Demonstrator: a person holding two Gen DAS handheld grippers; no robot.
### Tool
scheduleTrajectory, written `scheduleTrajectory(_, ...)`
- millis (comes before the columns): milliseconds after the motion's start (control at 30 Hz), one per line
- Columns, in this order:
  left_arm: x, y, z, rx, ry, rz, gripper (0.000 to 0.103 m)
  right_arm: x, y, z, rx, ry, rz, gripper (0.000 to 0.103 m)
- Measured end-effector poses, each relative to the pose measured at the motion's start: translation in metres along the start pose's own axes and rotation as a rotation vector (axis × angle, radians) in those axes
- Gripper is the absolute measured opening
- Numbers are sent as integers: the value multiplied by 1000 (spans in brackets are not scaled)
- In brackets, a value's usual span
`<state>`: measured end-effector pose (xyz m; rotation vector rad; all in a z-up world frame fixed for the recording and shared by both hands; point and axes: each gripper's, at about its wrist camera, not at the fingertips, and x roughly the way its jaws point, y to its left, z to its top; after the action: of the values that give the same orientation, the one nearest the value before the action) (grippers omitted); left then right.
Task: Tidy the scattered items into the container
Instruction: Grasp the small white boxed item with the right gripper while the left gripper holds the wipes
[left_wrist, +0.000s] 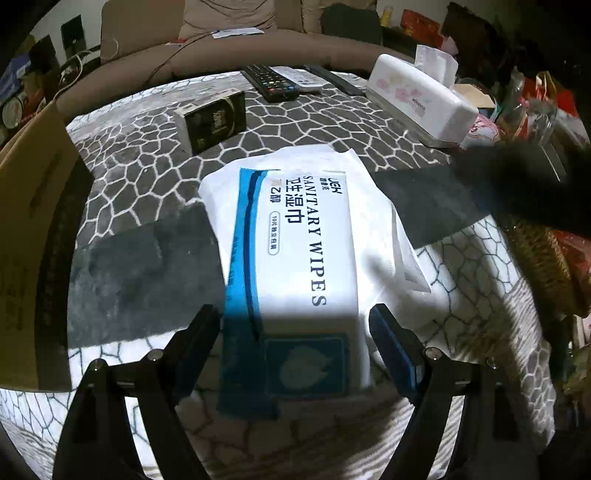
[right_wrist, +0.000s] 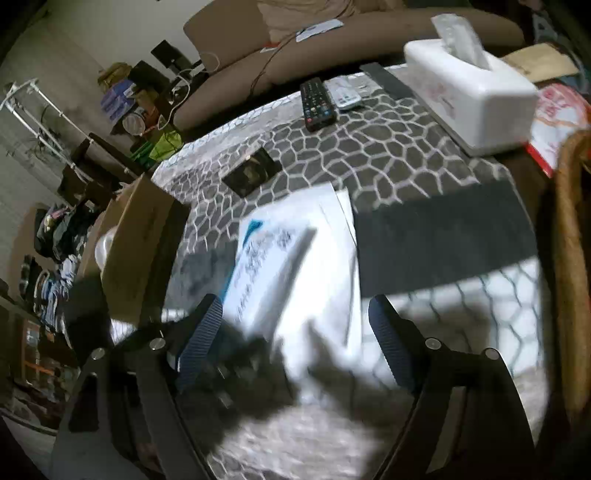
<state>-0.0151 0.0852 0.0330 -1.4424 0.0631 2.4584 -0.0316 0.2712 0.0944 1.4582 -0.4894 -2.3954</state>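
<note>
A white and blue pack of sanitary wipes (left_wrist: 303, 266) lies on the patterned table and reaches between the fingers of my left gripper (left_wrist: 295, 347), which is open around its near end. The pack shows blurred in the right wrist view (right_wrist: 280, 266). My right gripper (right_wrist: 295, 343) is open and empty above the table, over the pack's near side. A cardboard box (left_wrist: 33, 229) stands at the left edge of the table; it also shows in the right wrist view (right_wrist: 129, 254). A small black box (left_wrist: 212, 120) lies further back.
Two remote controls (left_wrist: 275, 83) and a white tissue box (left_wrist: 421, 96) sit at the far side of the table. A wicker basket (left_wrist: 546, 258) stands at the right edge. A sofa (left_wrist: 229, 44) is behind the table.
</note>
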Motion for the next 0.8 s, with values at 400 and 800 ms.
scheduleTrajectory(400, 0, 14, -10, -43, -60, -44, 70, 86, 58, 119, -210, -3, -91, 91)
scheduleTrajectory(800, -21, 47, -32, -77, -75, -83, 70, 190, 119, 113, -577, 77, -349, 73)
